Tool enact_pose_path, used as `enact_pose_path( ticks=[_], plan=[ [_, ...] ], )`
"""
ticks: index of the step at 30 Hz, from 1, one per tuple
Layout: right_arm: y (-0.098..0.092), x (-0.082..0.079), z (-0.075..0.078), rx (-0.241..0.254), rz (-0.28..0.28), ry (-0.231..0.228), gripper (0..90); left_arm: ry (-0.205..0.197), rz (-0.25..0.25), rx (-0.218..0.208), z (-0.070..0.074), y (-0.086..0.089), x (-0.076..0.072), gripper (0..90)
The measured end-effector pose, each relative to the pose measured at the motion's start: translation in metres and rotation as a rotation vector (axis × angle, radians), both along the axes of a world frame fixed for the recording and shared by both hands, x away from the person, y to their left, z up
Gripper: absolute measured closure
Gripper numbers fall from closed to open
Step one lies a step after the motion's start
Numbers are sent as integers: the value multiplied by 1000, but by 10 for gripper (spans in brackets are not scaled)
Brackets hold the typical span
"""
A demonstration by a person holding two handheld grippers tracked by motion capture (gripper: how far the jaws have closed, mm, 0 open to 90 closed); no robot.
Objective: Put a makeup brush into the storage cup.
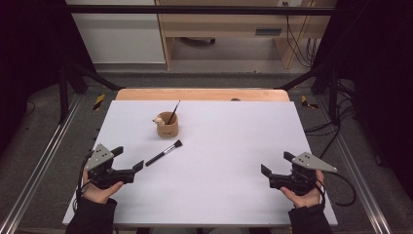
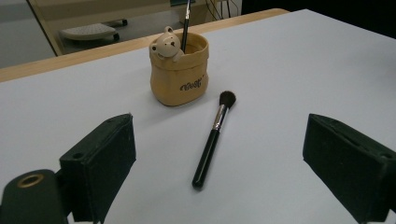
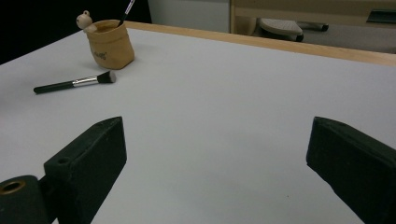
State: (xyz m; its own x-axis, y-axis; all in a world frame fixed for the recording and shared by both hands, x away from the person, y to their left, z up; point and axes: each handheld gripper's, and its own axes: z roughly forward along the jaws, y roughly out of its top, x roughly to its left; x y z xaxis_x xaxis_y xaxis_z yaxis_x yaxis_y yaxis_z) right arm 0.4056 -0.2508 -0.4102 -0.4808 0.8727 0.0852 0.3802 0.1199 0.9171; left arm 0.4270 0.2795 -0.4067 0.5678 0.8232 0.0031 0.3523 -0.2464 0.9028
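Black makeup brush [image 1: 164, 153] flat beside holder [image 1: 167, 126]

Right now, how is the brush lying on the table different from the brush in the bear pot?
The makeup brush lies flat on the white table, while the thin brush stands leaning inside the bear pot. The makeup brush is thicker, with a fluffy dark head and silver collar showing; the thin brush's lower end is hidden in the pot. Both have dark handles, and no gripper touches either.

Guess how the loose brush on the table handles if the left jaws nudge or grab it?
The brush has a round, slim handle lying flat, so a sideways nudge probably rolls it. It looks stiff and light; only the bristle head should give. The glossy handle may slip in the left gripper, whose jaws stand open.
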Motion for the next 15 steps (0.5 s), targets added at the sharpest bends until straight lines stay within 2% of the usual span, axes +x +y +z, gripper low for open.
enact_pose_path(
  ticks=[8,15],
  plan=[
    [0,0,0,-1,1,1,57,15,-15,19,2,-5,5,89],
    [0,-1,0,4,2,4,58,42,-33,54,7,-11,11,91]
  ],
)
